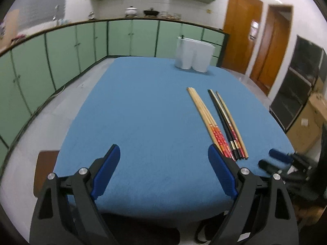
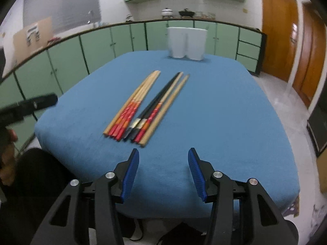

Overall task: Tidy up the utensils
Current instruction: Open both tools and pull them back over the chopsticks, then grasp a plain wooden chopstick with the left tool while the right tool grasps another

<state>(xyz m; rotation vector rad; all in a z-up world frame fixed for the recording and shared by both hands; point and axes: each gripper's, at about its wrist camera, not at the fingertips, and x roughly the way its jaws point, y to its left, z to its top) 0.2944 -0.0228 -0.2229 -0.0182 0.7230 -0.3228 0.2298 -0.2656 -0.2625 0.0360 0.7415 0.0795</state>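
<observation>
Several chopsticks lie side by side on the blue tablecloth (image 1: pixel 143 112): a light wooden bundle with red ends (image 1: pixel 206 120) (image 2: pixel 134 106) and a black and tan group (image 1: pixel 226 122) (image 2: pixel 163 104). A white two-compartment holder (image 1: pixel 194 55) (image 2: pixel 187 42) stands at the table's far edge. My left gripper (image 1: pixel 163 153) is open and empty over the near edge, left of the chopsticks. My right gripper (image 2: pixel 163 155) is open and empty, just short of the chopsticks' near ends; it also shows in the left wrist view (image 1: pixel 273 161).
Green cabinets (image 1: pixel 61 57) run along the back and left walls. Wooden doors (image 1: pixel 241 30) stand at the right. A cardboard box (image 1: pixel 312 122) and a dark shelf unit (image 1: pixel 298 85) sit by the right wall. A brown stool (image 1: pixel 45 167) is at the table's left corner.
</observation>
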